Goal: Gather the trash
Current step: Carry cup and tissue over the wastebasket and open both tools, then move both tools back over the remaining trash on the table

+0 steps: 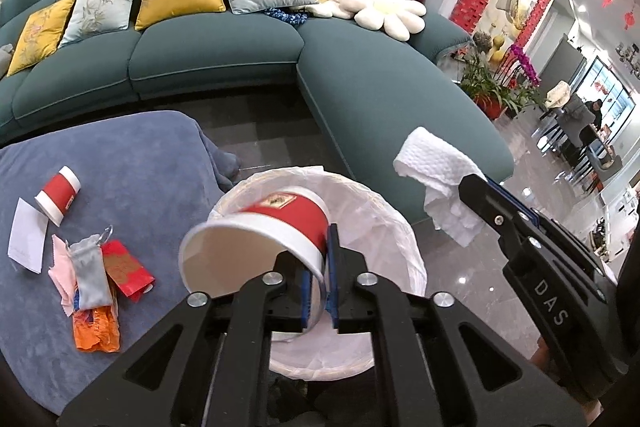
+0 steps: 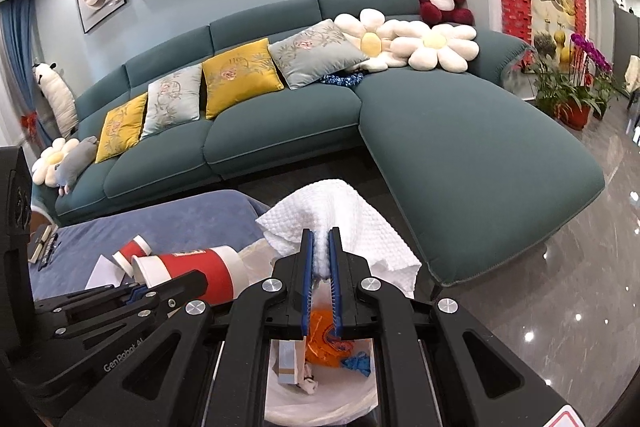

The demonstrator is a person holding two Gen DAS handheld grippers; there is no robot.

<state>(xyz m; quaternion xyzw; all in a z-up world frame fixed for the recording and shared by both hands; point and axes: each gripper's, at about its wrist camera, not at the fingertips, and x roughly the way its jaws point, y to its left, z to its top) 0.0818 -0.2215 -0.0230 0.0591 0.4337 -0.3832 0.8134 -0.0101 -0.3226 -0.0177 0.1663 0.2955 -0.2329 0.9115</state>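
- My left gripper (image 1: 320, 267) has a red paper cup (image 1: 256, 231) between its blue pads, which straddle the cup's wall at the white rim; whether they press on it I cannot tell. The cup lies tipped, mouth toward the camera, above the white-lined trash bin (image 1: 384, 223).
- The cup bears a gold diamond emblem; its characters are too small to read.
- My right gripper (image 2: 321, 259) is clamped on a crumpled white embossed paper towel (image 2: 340, 223), also over the bin.
- A second red cup (image 1: 57, 195) lies on the blue-covered table (image 1: 140, 155).
- Lettering on the grippers reads "DAS" and "GenRobot AI".
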